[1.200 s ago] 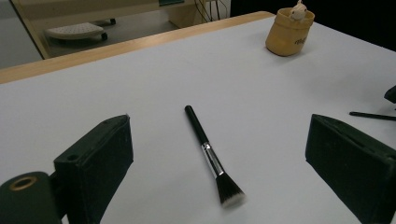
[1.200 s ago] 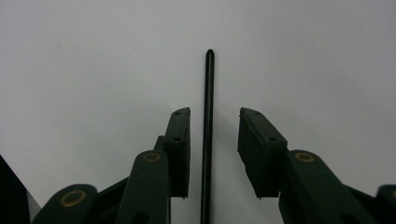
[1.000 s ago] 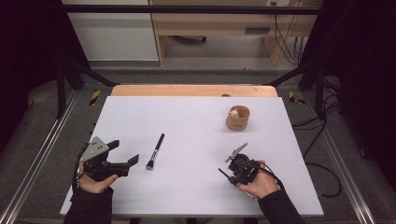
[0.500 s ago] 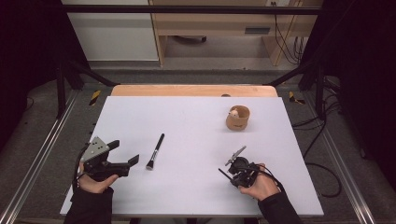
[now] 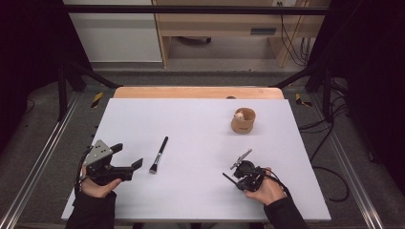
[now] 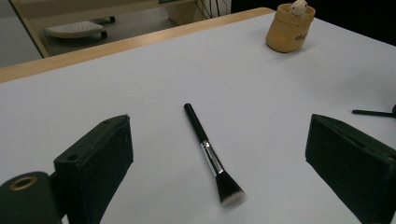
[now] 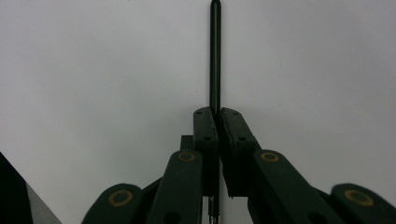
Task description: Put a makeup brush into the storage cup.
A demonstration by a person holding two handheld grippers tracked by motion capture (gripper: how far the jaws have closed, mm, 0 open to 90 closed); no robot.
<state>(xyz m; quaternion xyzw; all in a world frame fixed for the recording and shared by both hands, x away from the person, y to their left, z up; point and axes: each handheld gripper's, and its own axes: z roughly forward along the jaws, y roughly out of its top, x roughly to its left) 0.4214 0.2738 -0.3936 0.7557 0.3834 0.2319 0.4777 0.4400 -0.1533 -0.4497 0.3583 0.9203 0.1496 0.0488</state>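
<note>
My right claw [image 7: 218,116] just closed, pinching thin black brush [image 7: 215,56]. Left claw [image 6: 224,154] wide, makeup brush [image 6: 211,156] between jaws, untouched. Lift level toward cup [image 5: 243,121].

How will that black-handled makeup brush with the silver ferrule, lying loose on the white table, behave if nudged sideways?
The black-handled makeup brush looks round and slim, so it probably rolls, though the flared bristle head should swing it in an arc. It seems light and stiff, likely skidding easily on the smooth white table. The bristles would probably splay under pressure.

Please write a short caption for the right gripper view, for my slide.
Right claw shut on a thin black rod-shaped handle that points away over the white table surface.
</note>
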